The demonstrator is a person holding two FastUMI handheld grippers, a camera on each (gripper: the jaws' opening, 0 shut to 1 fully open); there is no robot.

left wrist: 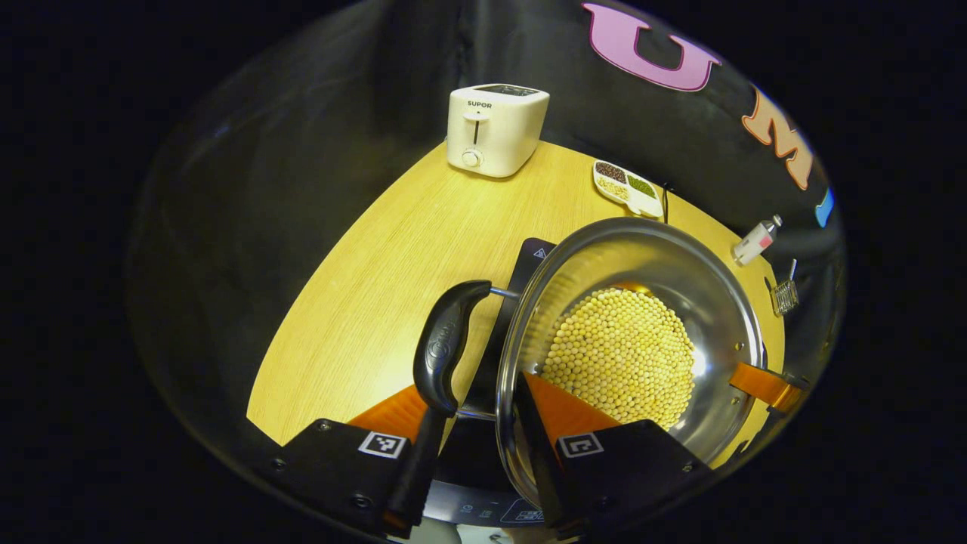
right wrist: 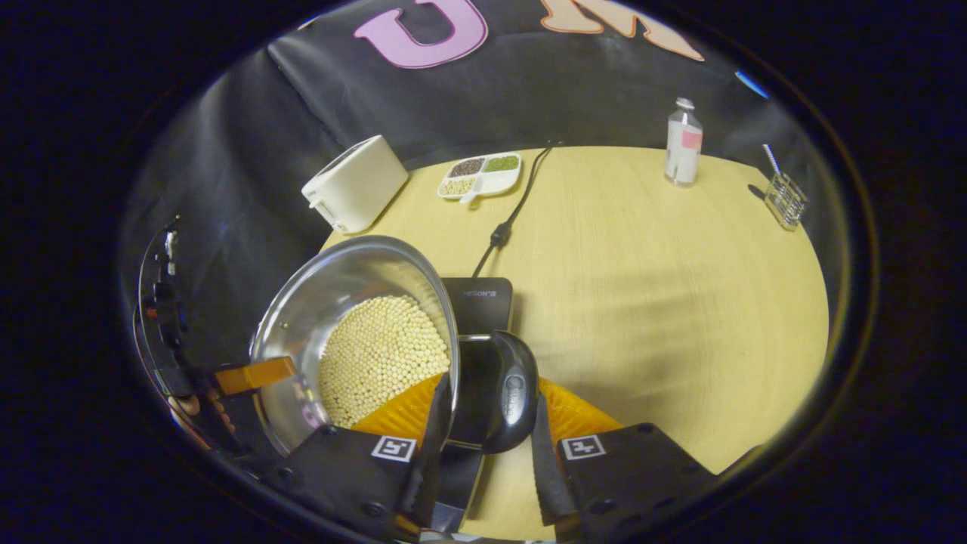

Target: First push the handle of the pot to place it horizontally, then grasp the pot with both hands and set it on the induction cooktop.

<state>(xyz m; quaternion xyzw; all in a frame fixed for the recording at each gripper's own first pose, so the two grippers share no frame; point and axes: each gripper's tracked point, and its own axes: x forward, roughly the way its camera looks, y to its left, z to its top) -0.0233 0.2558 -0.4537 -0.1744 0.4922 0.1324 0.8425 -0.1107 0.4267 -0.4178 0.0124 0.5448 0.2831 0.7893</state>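
**Steel pot held at both handles over the cooktop**

Steel is catching the light along the pot (left wrist: 725,317), which is carrying a bed of pale round beans (left wrist: 619,355) and sitting above the black induction cooktop (left wrist: 529,261) on the wooden table (left wrist: 378,264); whether its base is touching the glass I cannot tell.

In the left gripper view, going left to right, the white toaster (left wrist: 495,128) is standing at the far edge, then the left gripper (left wrist: 472,412) is straddling the pot's near black handle (left wrist: 447,347), one finger outside the handle and the other reaching inside the rim over the beans. The fingers are part-way closed around handle and wall together. Farther right, the divided dish of grains (left wrist: 627,189), a small bottle (left wrist: 755,240) and a wire holder (left wrist: 786,296) are lining the table's edge.

In the right gripper view, the pot (right wrist: 317,302) is lying left of centre, and the right gripper (right wrist: 483,415) is clasping the other handle (right wrist: 502,393) the same way, one finger inside the rim and one outside. A power cord (right wrist: 517,200) is running back from the cooktop (right wrist: 477,298).
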